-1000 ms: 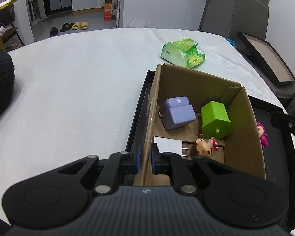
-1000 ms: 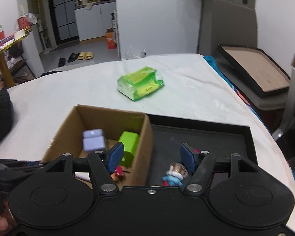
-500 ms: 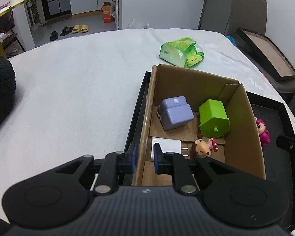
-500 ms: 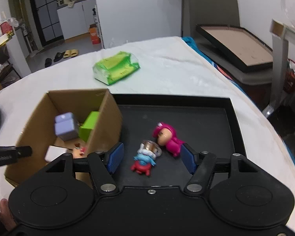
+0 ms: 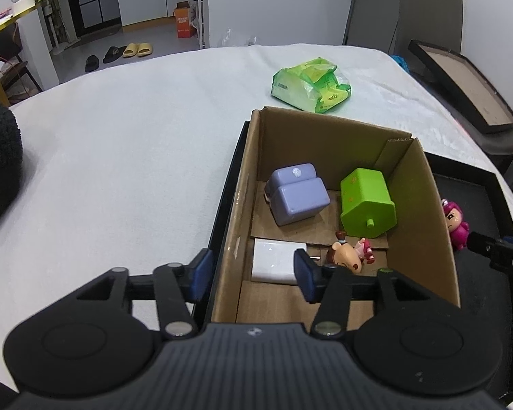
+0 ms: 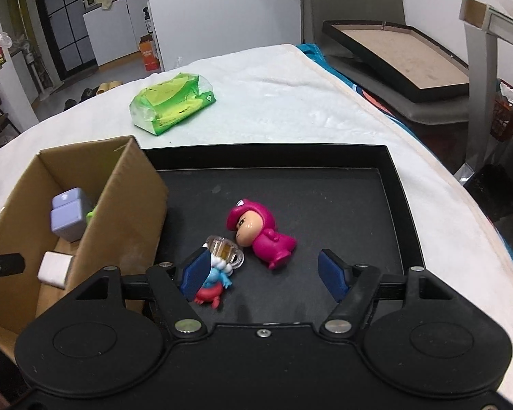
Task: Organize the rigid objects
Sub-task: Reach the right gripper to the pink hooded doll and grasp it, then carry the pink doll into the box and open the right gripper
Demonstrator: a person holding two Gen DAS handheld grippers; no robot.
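White bedding is carrying a black tray where the right gripper, jaws spread, is likely lining up on the pink figurine for boxing in the cardboard box, the left gripper straddling its wall, unclenched.

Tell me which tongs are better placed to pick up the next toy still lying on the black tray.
Right. The right tongs are open directly over the black tray, with the pink figurine and blue-and-red toy just ahead. The left tongs straddle the cardboard box wall, away from both.
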